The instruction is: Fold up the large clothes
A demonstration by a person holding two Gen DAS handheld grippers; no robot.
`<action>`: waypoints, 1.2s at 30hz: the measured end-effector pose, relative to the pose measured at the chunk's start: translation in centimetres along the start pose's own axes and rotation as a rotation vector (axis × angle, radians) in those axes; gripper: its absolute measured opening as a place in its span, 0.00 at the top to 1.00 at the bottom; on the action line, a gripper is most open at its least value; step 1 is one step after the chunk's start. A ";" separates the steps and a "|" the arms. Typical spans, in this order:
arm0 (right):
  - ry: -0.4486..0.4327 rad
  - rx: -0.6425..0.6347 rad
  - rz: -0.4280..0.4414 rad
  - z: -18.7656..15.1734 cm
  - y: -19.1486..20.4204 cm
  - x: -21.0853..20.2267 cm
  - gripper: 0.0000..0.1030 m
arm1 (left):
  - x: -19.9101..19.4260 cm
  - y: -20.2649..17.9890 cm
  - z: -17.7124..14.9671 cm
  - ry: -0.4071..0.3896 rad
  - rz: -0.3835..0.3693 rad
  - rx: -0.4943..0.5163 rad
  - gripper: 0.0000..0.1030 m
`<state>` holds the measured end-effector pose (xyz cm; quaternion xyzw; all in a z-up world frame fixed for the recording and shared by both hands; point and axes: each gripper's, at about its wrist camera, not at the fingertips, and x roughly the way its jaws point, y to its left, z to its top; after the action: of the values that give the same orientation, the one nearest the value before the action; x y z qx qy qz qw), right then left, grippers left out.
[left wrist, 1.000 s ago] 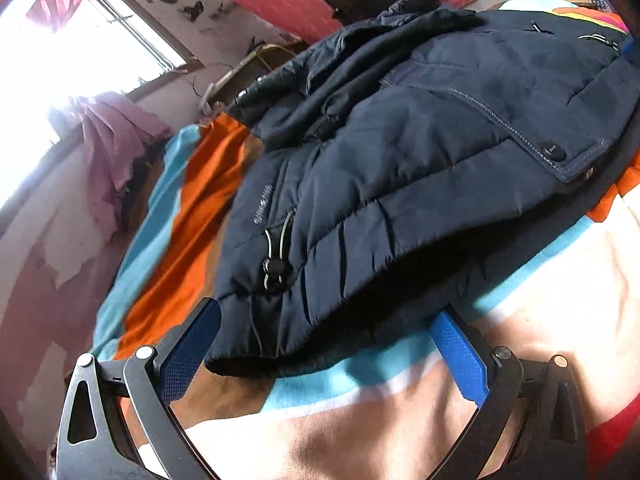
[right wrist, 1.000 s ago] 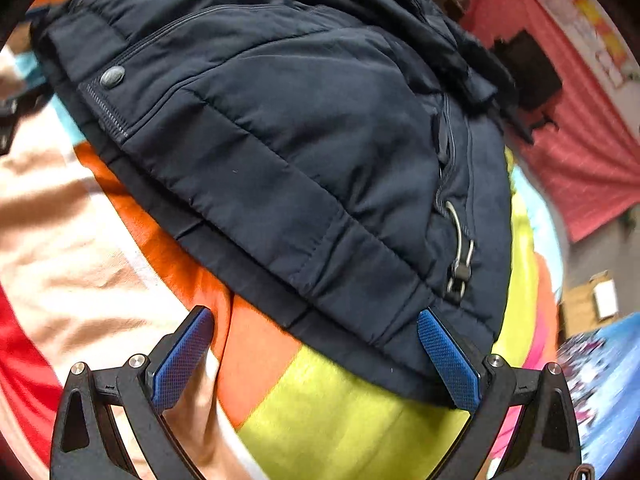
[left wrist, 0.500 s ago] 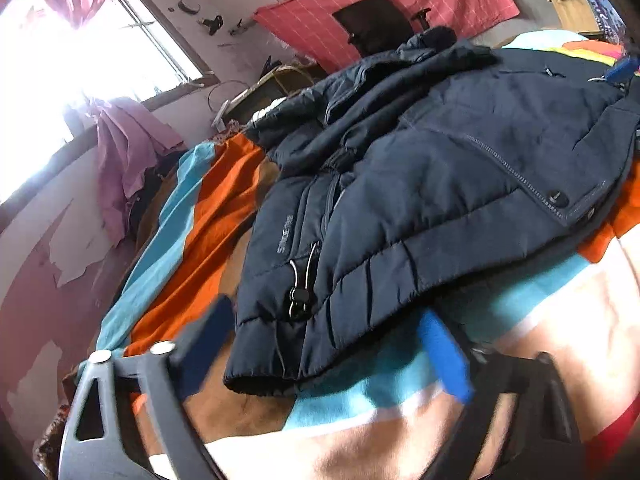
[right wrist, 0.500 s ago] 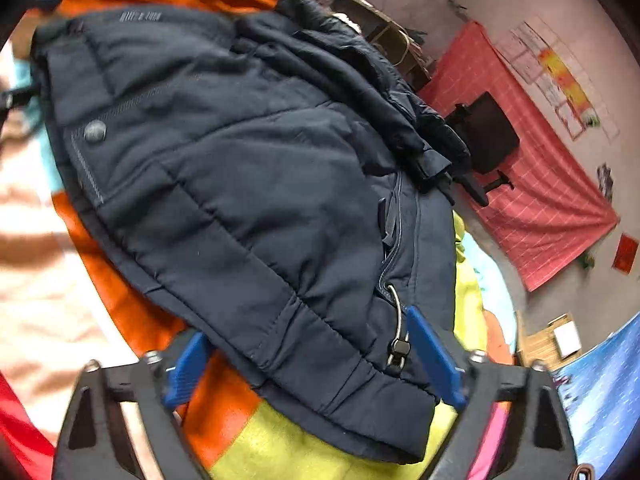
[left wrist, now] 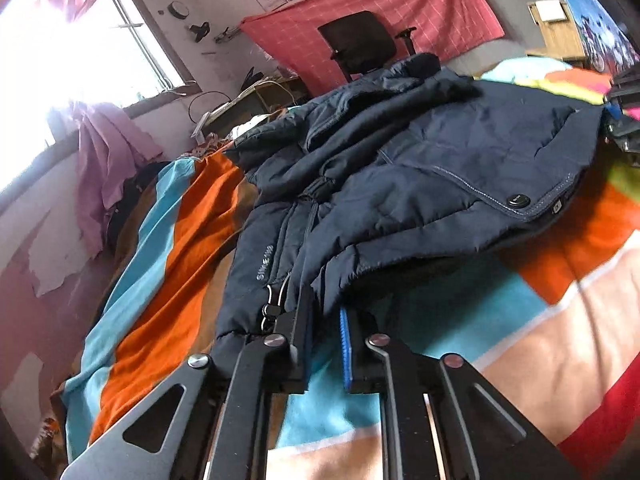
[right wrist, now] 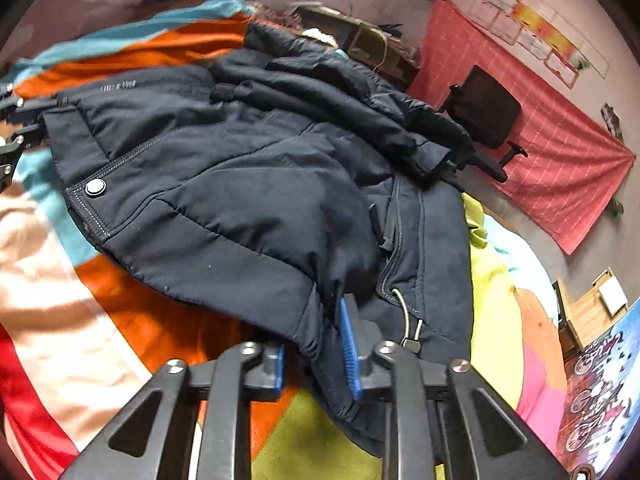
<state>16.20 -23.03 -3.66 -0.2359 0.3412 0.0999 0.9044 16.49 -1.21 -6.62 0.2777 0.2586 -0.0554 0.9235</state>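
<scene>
i've got the navy padded jacket [left wrist: 420,184] lying across the striped blanket [left wrist: 168,248], its hem along the blanket's near edge and the collar bunched toward the far edge, where the office chair [left wrist: 362,42] stands against the pink wall cloth [left wrist: 420,8]. my left gripper [left wrist: 326,320] has just been closing, and its jaws now pinch the hem corner by the drawcord toggle [left wrist: 270,312], with fabric plainly between the pads. my right gripper [right wrist: 316,344] has just been closing too, and it clamps a thick fold of hem at the other corner, just beside that side's cord loop [right wrist: 408,320]. both corners look a little raised off the blanket, so i judge this to be the start of carrying the hem up toward the collar.

to do it well i'd lift both corners together and keep them level, so the hem stays taut between them and the padding doesn't sag into a crooked crease. the shell looks slippery and bulky (the left bite seems shallower than the right), so i'd move slowly and watch for the left corner sliding out. i'd carry the hem past the pocket snap [right wrist: 96,187], lay it down square with the shoulders, and only then let go.
</scene>
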 end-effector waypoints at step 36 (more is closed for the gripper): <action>-0.166 0.162 0.002 24.5 -17.5 13.2 0.91 | 21.3 11.0 27.2 -0.047 0.097 -0.121 0.97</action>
<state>46.03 -25.86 9.87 -0.1526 0.2725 0.0920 0.9455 49.68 -5.87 7.25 0.2321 0.2261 -0.0012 0.9461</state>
